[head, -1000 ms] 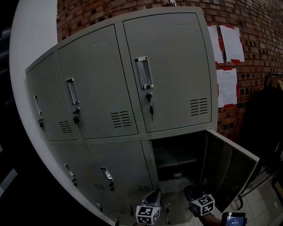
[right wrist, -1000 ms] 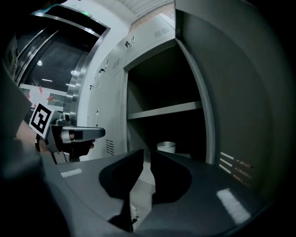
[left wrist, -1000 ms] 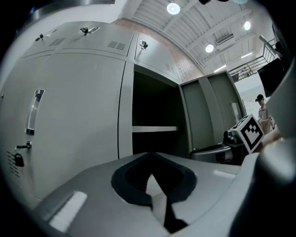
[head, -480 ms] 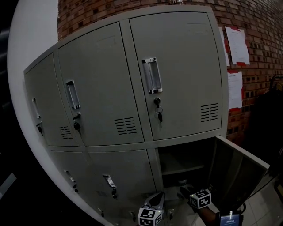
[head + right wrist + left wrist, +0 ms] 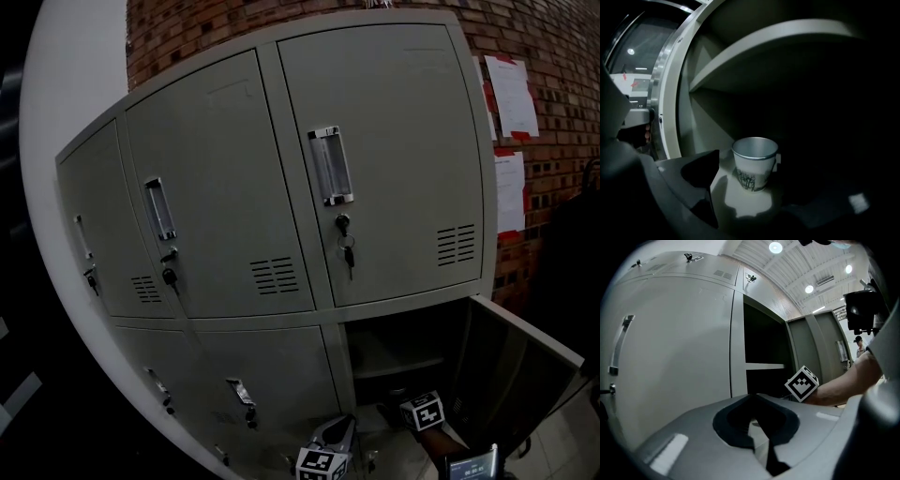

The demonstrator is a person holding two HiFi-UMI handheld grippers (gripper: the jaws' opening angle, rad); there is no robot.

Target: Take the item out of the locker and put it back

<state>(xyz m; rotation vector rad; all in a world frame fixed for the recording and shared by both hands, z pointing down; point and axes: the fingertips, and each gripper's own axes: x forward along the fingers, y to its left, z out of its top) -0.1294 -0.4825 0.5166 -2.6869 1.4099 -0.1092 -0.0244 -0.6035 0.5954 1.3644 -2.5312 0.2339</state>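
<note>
A paper cup (image 5: 754, 164) with a dark print stands upright on the floor of the open bottom-right locker (image 5: 403, 342), under its shelf (image 5: 778, 51). My right gripper (image 5: 778, 201) reaches into that compartment. Its jaws have just been opening and now stand open wide, with the cup a little ahead on the line between them, untouched. In the head view the right gripper's marker cube (image 5: 422, 411) sits at the locker's mouth and hides the cup. My left gripper (image 5: 757, 425) hangs outside, in front of the closed lower locker, shut on nothing.
The open locker's door (image 5: 520, 366) swings out to the right. The other grey lockers are closed, one with keys (image 5: 344, 242) hanging in its lock. Papers (image 5: 514, 94) are pinned on the brick wall. A dark coat (image 5: 577, 253) hangs at far right.
My right gripper has moved forward into the open locker. The head view has shifted, so the lockers sit lower and further right. The left gripper has barely moved.
</note>
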